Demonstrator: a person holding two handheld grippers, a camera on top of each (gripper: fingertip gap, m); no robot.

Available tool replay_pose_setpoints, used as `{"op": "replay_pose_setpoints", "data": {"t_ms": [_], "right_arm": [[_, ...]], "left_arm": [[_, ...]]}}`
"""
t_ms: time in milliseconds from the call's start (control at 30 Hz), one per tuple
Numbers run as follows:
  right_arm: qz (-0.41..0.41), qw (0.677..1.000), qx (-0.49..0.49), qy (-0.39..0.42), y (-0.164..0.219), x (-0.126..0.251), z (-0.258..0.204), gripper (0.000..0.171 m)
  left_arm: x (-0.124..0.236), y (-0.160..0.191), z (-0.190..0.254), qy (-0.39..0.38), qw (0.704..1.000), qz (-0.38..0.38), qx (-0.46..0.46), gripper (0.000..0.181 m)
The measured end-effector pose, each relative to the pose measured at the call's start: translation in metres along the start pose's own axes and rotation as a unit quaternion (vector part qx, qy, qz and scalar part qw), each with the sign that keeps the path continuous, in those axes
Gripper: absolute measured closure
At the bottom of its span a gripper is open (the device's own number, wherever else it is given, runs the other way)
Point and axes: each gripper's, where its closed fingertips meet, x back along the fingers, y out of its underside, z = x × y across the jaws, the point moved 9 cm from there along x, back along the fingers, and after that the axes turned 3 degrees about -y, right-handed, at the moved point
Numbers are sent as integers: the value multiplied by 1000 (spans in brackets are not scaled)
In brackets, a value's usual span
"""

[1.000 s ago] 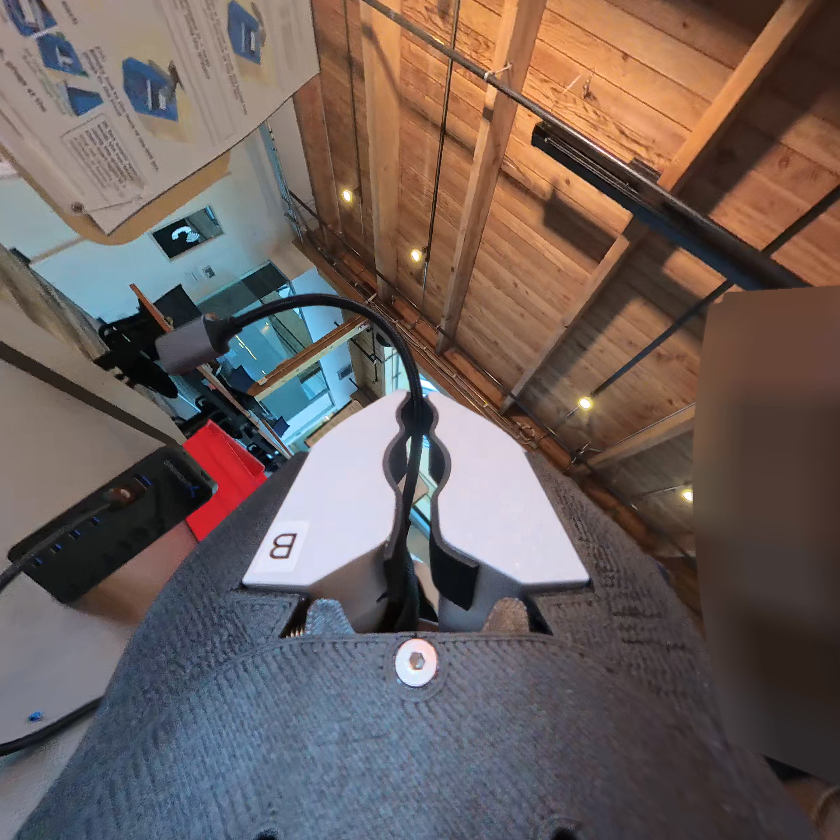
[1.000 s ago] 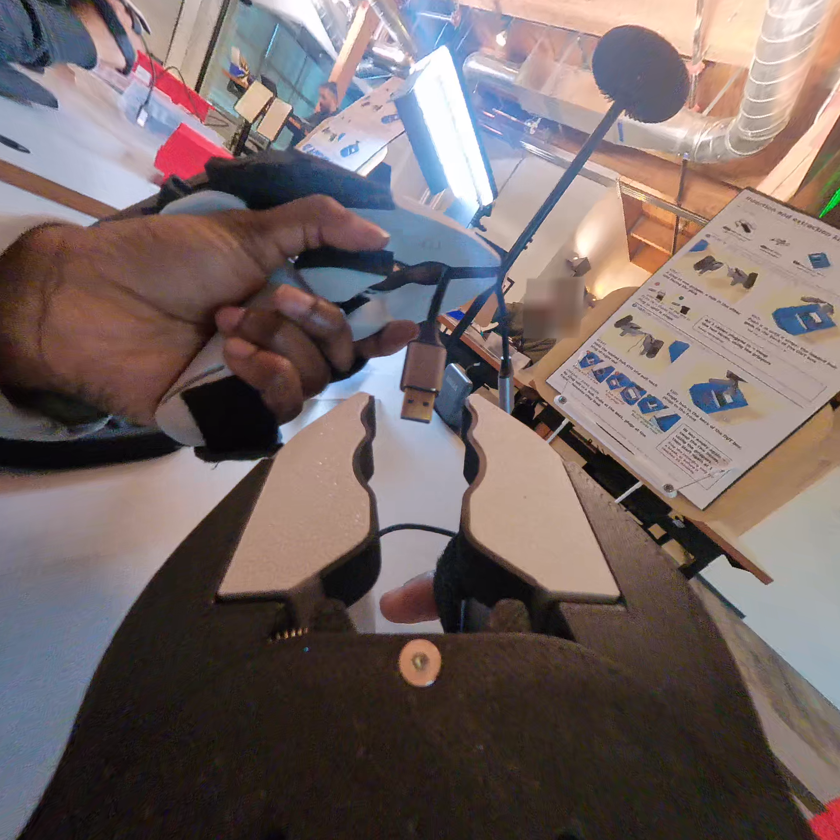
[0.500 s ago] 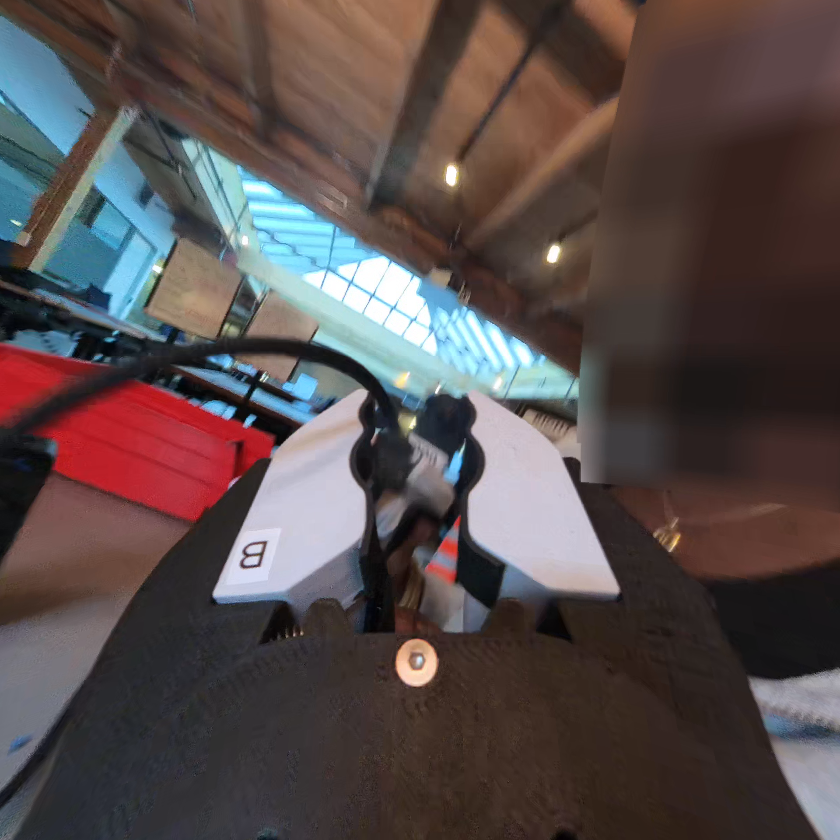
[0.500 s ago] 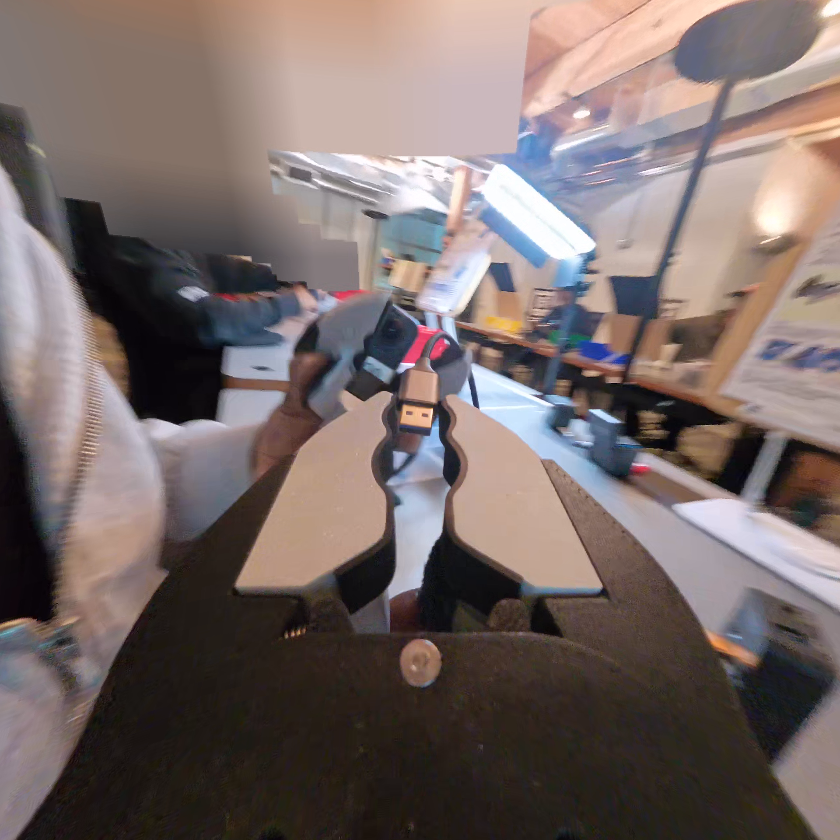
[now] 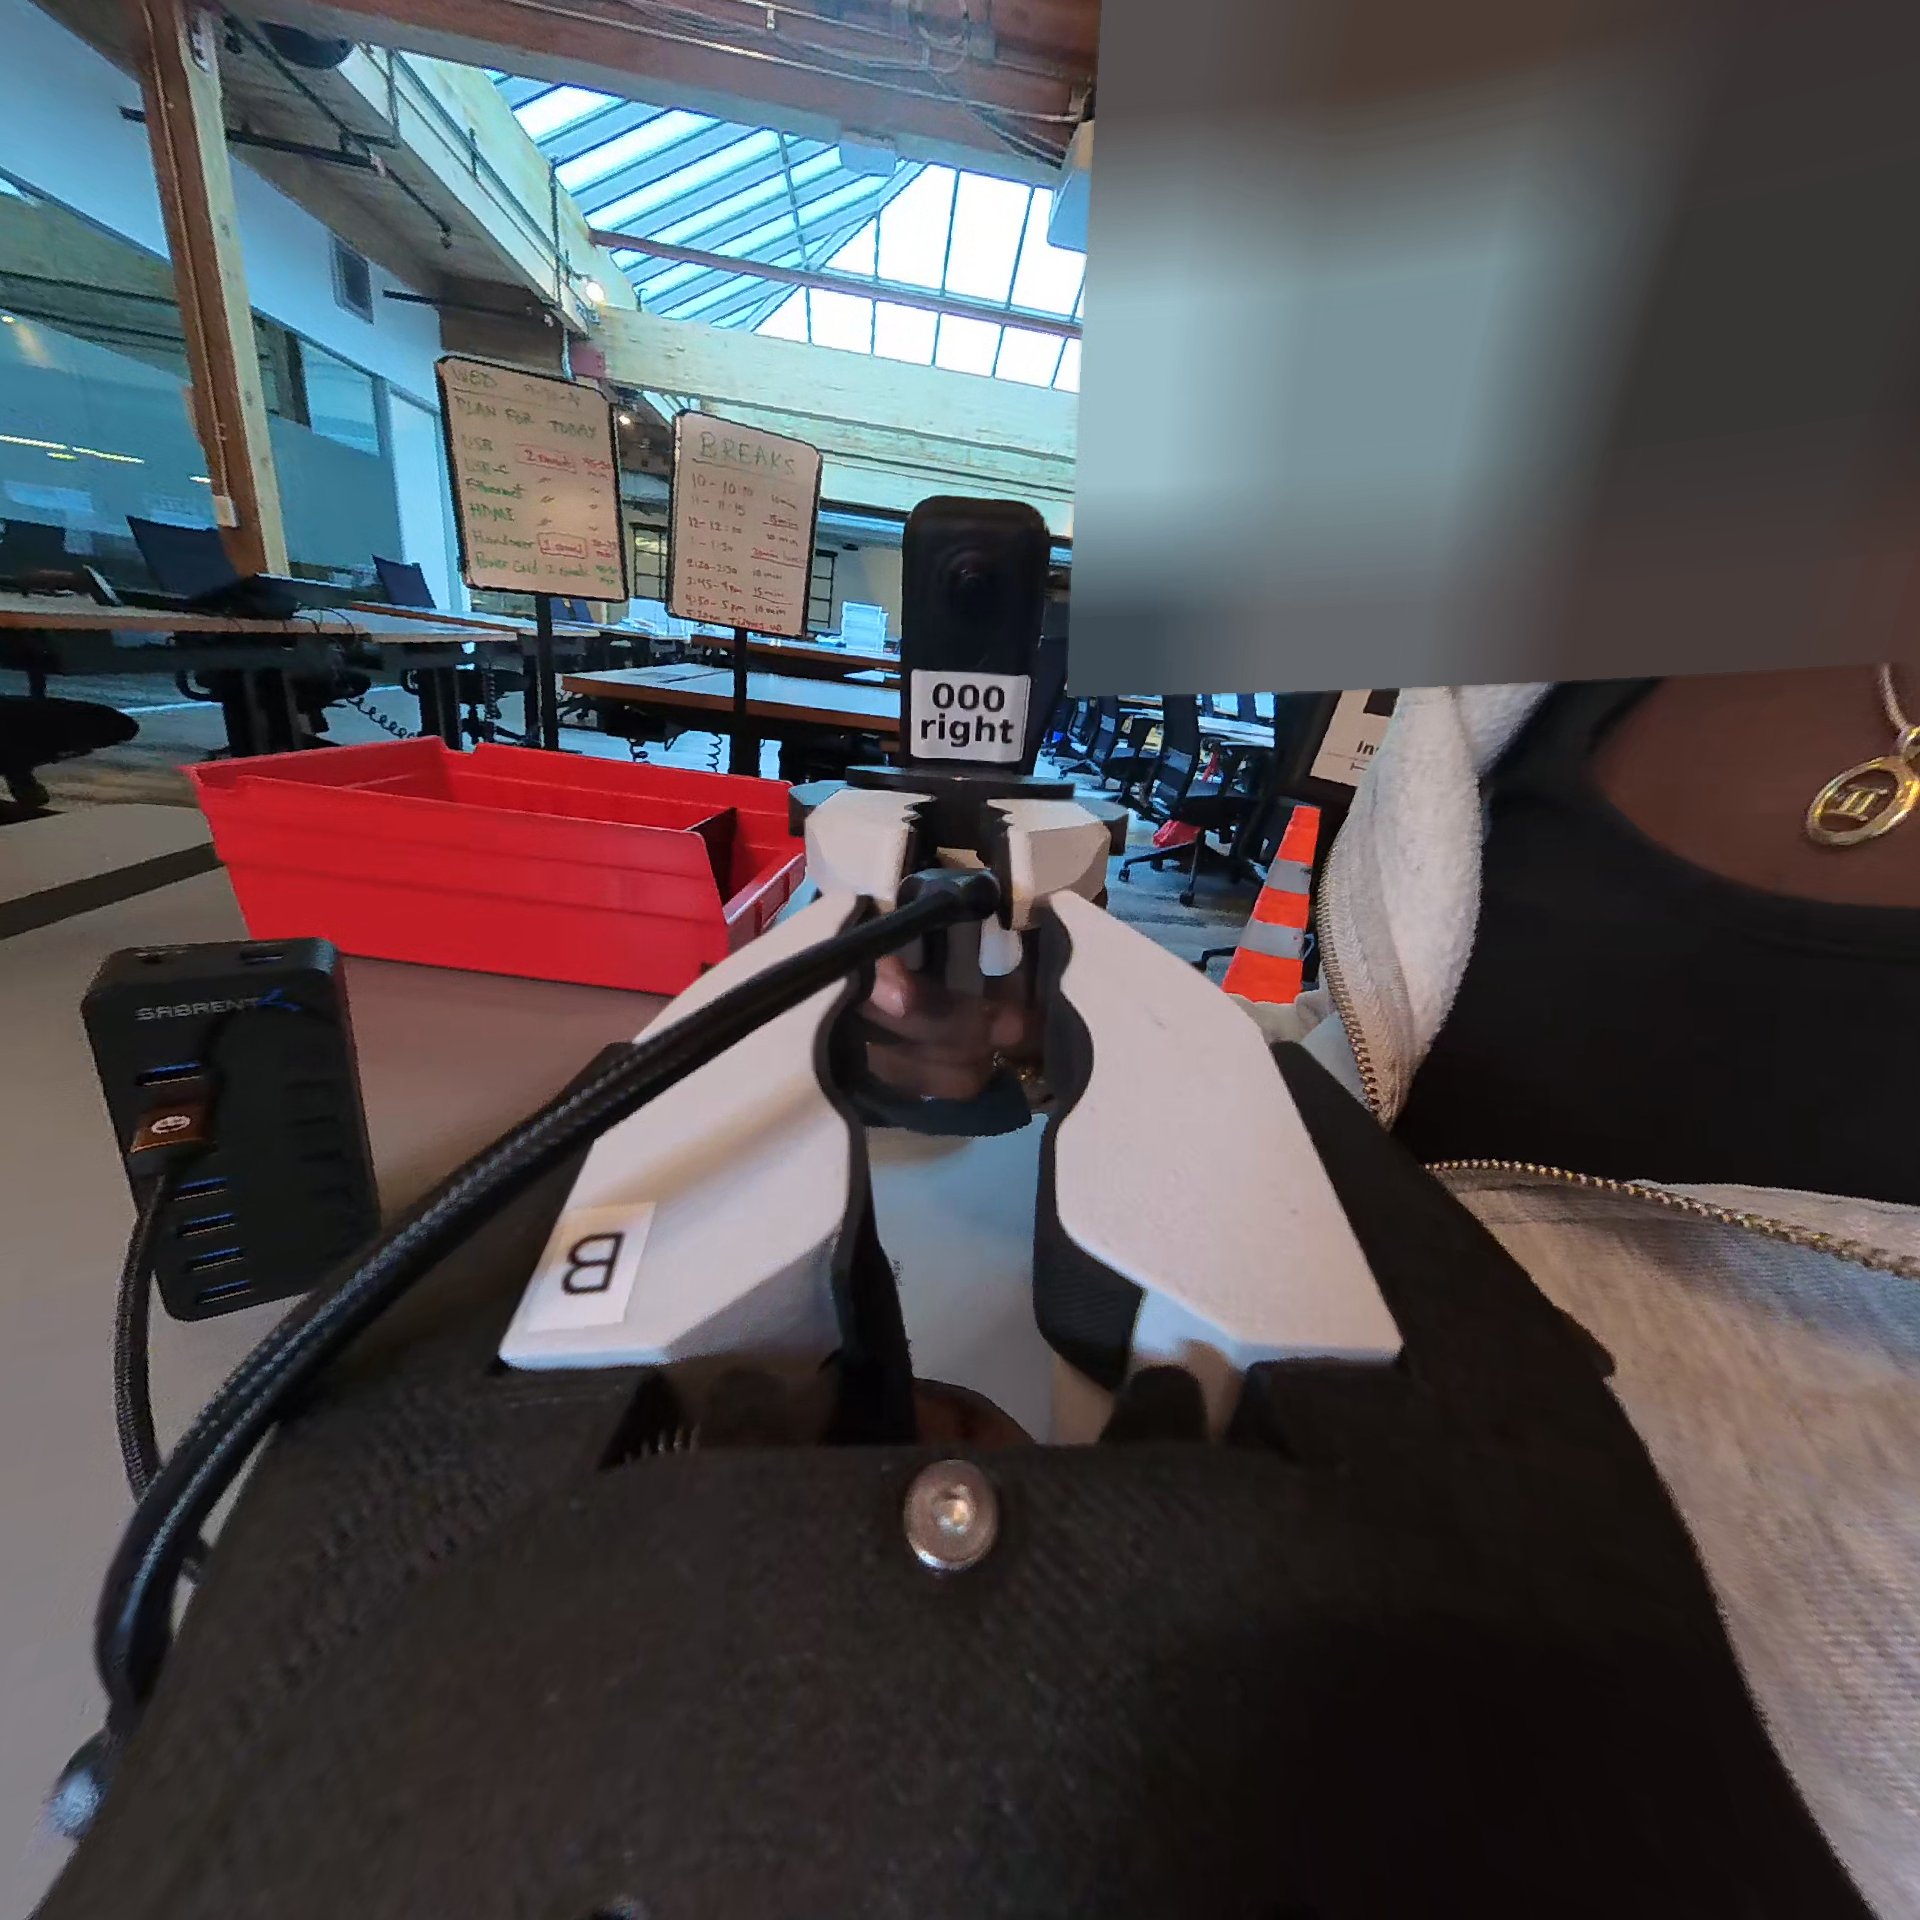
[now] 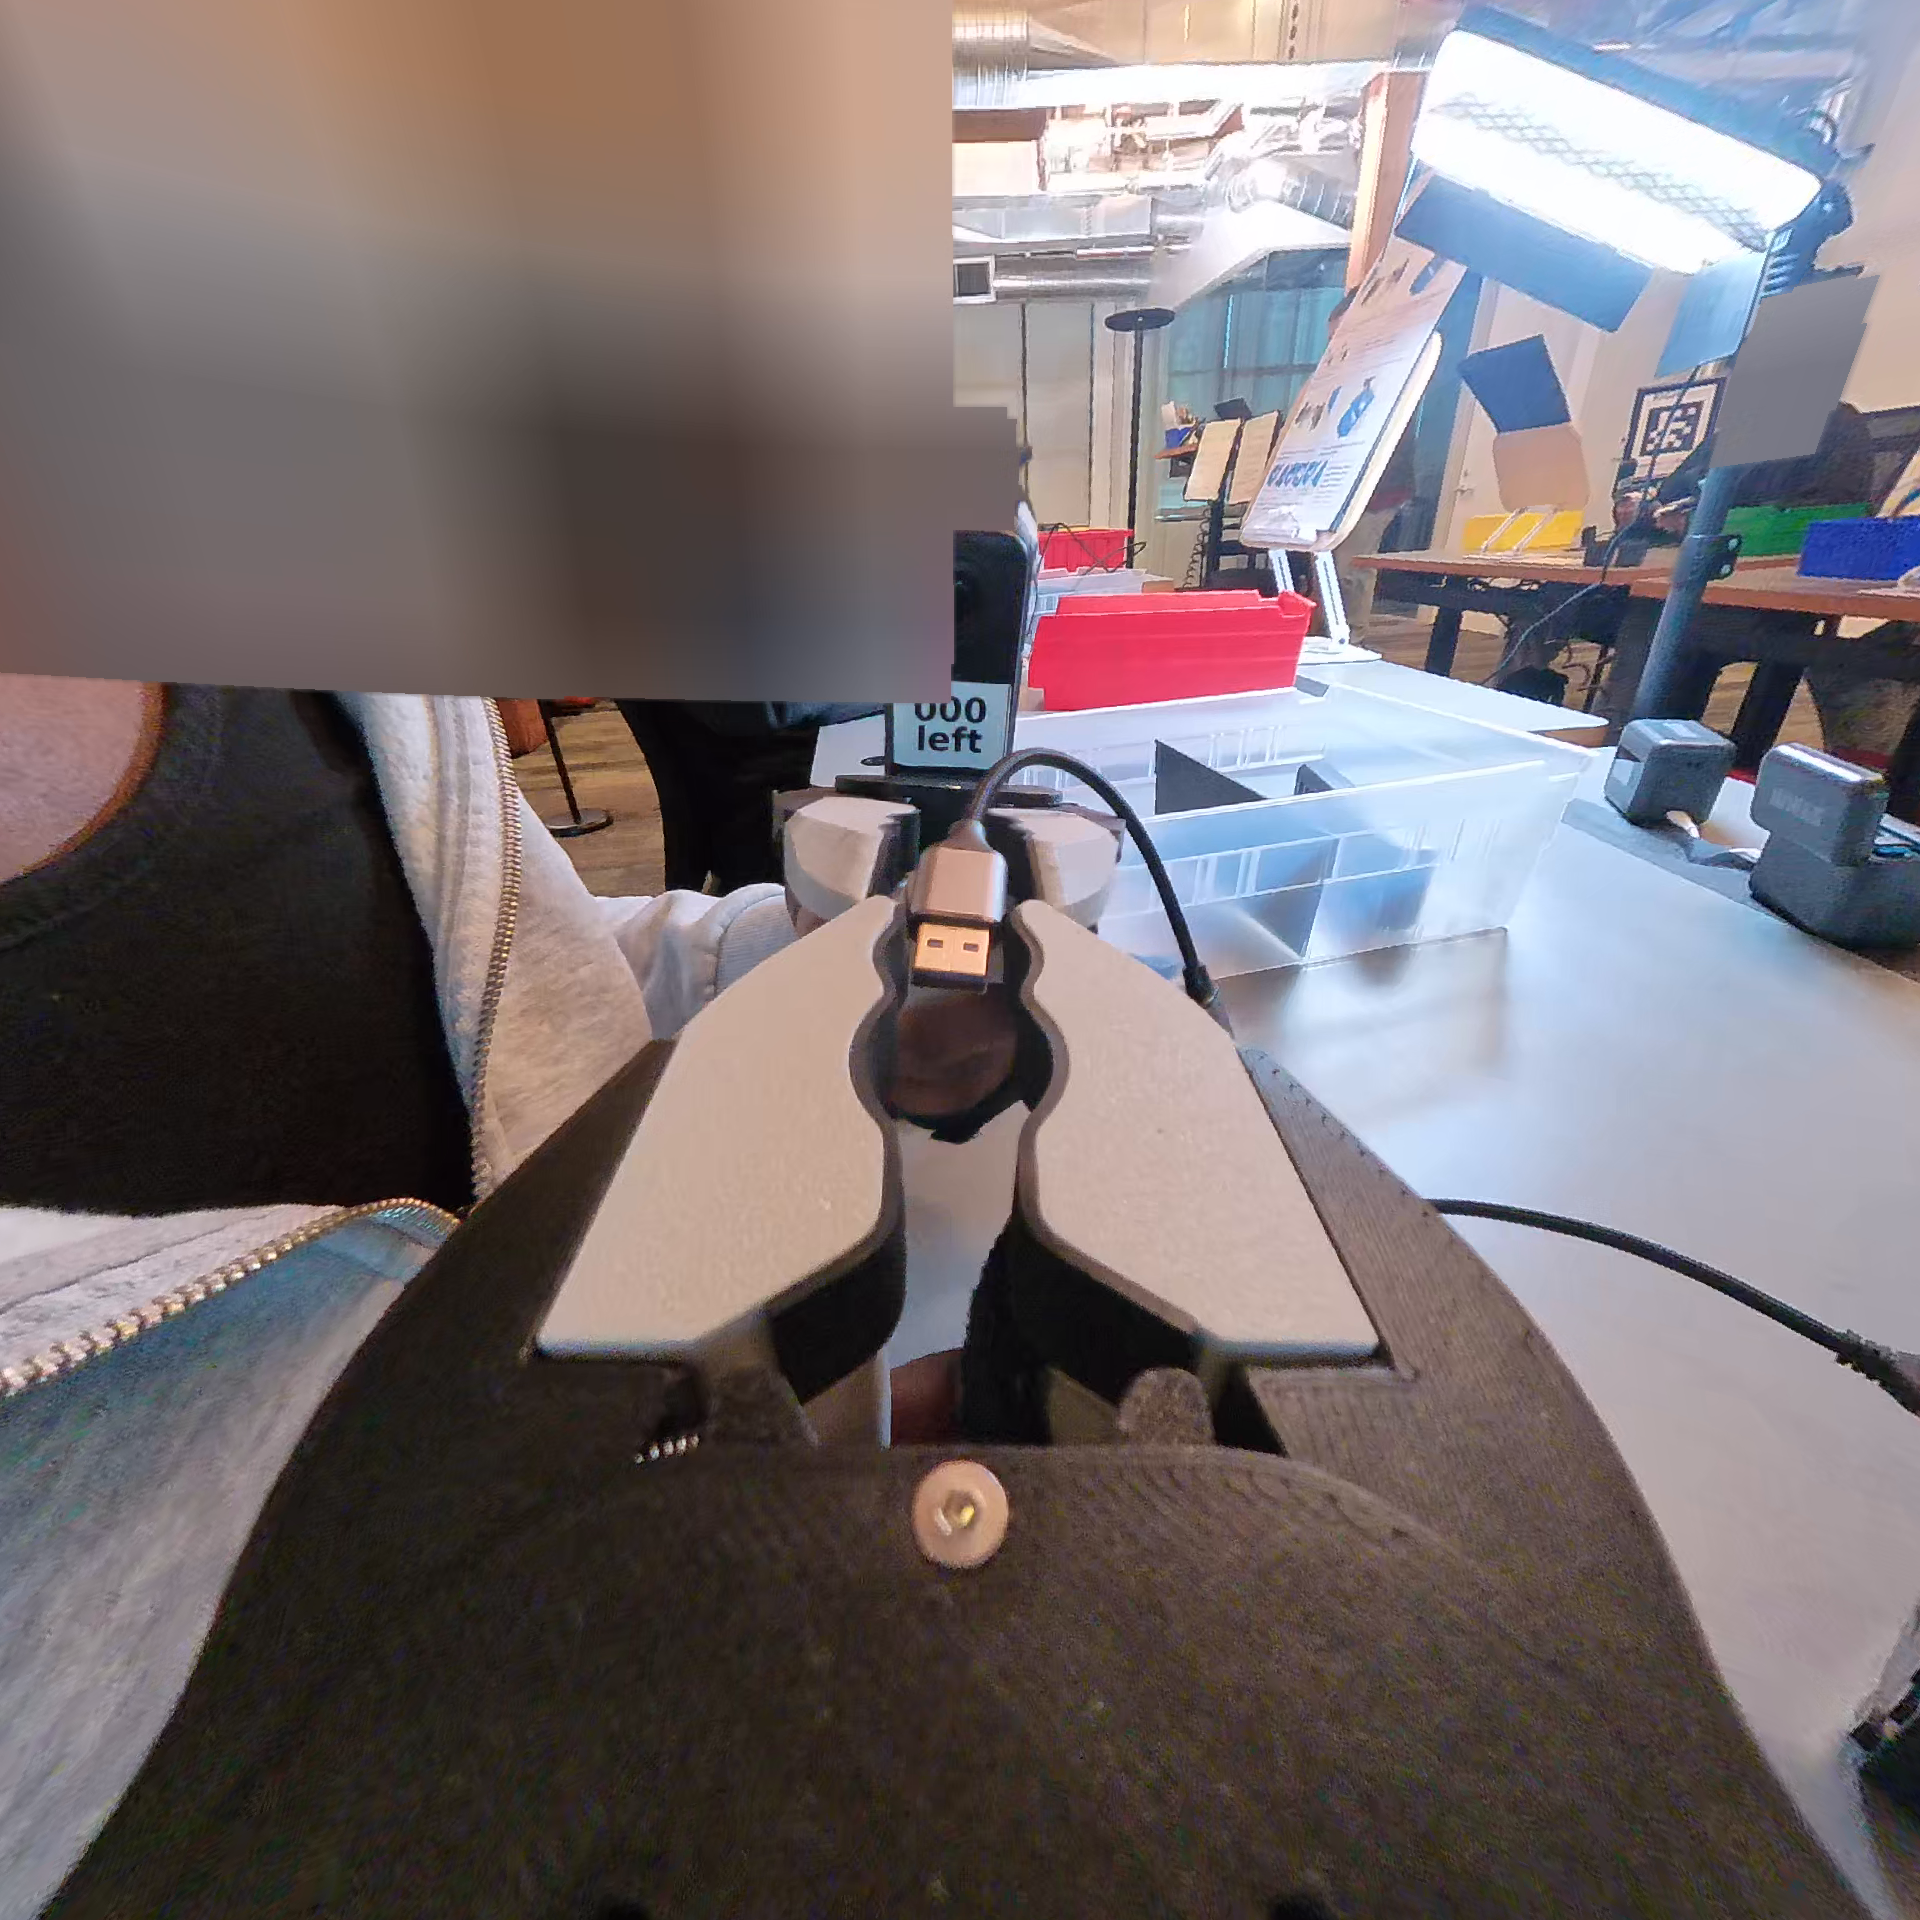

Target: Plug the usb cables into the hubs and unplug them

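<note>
My right gripper [image 6: 958,920] is shut on the grey USB plug [image 6: 951,940], whose metal end points back at the camera. The plug's black cable [image 5: 499,1164] runs over my left finger to the right gripper [image 5: 956,868], which faces me tip to tip. My left gripper [image 5: 956,925] is open and holds nothing, with the cable lying across it. It also shows in the right wrist view [image 6: 951,831]. A black hub [image 5: 229,1122] stands on the table at the left with another plug [image 5: 171,1127] in it. Two grey hubs [image 6: 1673,769] [image 6: 1829,831] sit at the far right.
A red bin [image 5: 468,852] stands behind the black hub. A clear divided bin [image 6: 1351,831] is on the grey table [image 6: 1558,1091], with a second black cable [image 6: 1662,1278] at the right. The person's torso [image 5: 1662,1039] is close beside both grippers. The tips of both grippers are at nearly the same place. From either gripper's tips it is about 20 cm to the black hub [image 5: 229,1122].
Both grippers swung down from pointing upward to level, facing each other. My left gripper opened off the cable. My right gripper closed on the USB plug.
</note>
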Motion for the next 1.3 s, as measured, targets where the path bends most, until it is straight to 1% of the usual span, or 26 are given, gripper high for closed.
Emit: {"op": "replay_pose_setpoints", "data": {"t_ms": [200,300,367,467,533,700,833,867,900,967,1000,1033,1067,1100,1167,1267,1300], "right_arm": [[-4,1000,0,-4,0,2,-1,154],[-15,1000,4,-6,0,2,-2,154],[-12,1000,3,-3,-1,1,-2,154],[16,1000,-8,14,-1,1,1,154],[38,999,-22,8,-1,2,3,154],[21,1000,-17,-5,-1,4,1,155],[15,1000,-18,-10,-3,5,1,154],[15,1000,-12,1,-4,6,3,154],[16,1000,-4,24,-6,9,7,150],[11,992,-4,123,-8,22,25,126],[-12,980,-19,197,-5,32,39,123],[-47,960,-31,274,1,44,54,119],[-83,937,-41,336,8,54,68,115],[-117,919,-51,374,15,62,80,110],[-169,900,-67,395,27,65,99,110],[-244,885,-60,391,43,53,123,108],[-268,879,-55,389,50,47,131,112]], "left_arm": [[1,-1,-1,5,1000,17,12,163],[-1,0,0,9,1000,19,22,163],[-1,-1,0,6,1000,23,12,163],[0,-3,-1,-19,999,47,-7,164],[0,-2,-2,-21,998,54,-6,164],[0,-1,0,-6,999,35,6,163],[-2,-2,2,-18,999,30,-28,163],[-3,-3,2,-35,998,32,-35,163],[-2,-4,0,-59,997,37,-46,164],[1,-6,-5,-121,989,39,-77,164],[4,-6,-8,-158,982,40,-96,164],[7,-6,-10,-186,975,44,-110,163],[9,-5,-12,-203,971,46,-118,163],[10,-4,-13,-211,969,47,-120,164],[11,-2,-16,-229,966,50,-111,164],[12,1,-20,-242,964,58,-98,164],[13,0,-21,-249,962,63,-97,164]]}}
